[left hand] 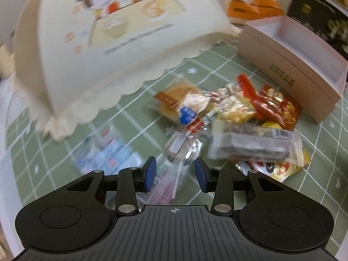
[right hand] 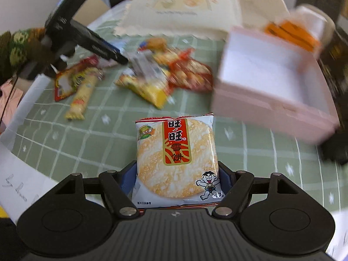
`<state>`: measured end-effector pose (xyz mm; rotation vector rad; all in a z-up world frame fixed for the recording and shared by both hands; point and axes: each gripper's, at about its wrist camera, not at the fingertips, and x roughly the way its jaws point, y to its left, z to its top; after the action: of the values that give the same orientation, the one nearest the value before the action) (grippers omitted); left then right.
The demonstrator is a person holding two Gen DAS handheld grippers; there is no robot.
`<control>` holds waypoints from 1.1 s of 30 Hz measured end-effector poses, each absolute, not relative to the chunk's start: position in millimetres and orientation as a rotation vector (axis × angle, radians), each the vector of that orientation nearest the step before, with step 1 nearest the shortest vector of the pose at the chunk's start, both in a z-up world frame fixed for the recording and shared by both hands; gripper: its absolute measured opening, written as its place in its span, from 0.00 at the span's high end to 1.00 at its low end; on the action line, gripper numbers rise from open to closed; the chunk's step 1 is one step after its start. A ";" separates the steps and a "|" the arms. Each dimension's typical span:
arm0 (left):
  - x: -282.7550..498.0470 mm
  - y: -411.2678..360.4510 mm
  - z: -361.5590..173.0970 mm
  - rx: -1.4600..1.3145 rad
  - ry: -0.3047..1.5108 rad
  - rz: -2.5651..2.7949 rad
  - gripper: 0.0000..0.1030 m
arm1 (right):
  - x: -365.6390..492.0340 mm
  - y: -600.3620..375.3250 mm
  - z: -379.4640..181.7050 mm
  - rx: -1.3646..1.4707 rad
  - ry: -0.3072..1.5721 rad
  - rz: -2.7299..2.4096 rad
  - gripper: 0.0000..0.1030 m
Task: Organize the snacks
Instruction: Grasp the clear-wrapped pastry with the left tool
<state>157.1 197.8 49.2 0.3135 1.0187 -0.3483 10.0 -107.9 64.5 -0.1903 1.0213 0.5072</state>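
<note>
Rice cracker packet (right hand: 177, 163) sits pinched in my right gripper (right hand: 177, 179), lifted for the pink box (right hand: 271, 106) ahead-right, I'd guess. Left gripper (left hand: 175, 174) is spread, empty, just short of the snack pile (left hand: 228, 117). Blur smears the clear wrappers; the box's far end is cut off.

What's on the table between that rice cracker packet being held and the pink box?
Nothing: in the right wrist view, only bare green checked tablecloth lies between the rice cracker packet and the pink box.
</note>
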 end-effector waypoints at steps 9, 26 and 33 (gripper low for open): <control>149.3 183.0 45.0 0.242 1.110 -0.427 0.58 | 8.8 -123.4 46.0 -0.119 1.052 0.411 0.27; 170.9 173.0 38.5 0.106 1.061 -0.239 0.50 | 4.5 -120.8 23.6 -0.128 0.930 0.310 0.10; 145.5 194.1 43.3 -0.064 1.088 -0.213 0.57 | 0.0 -123.2 21.3 -0.131 0.904 0.312 0.05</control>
<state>145.5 194.1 43.3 -0.0643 1.0881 -0.2134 0.0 -123.2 21.3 -0.1311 0.9043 0.3124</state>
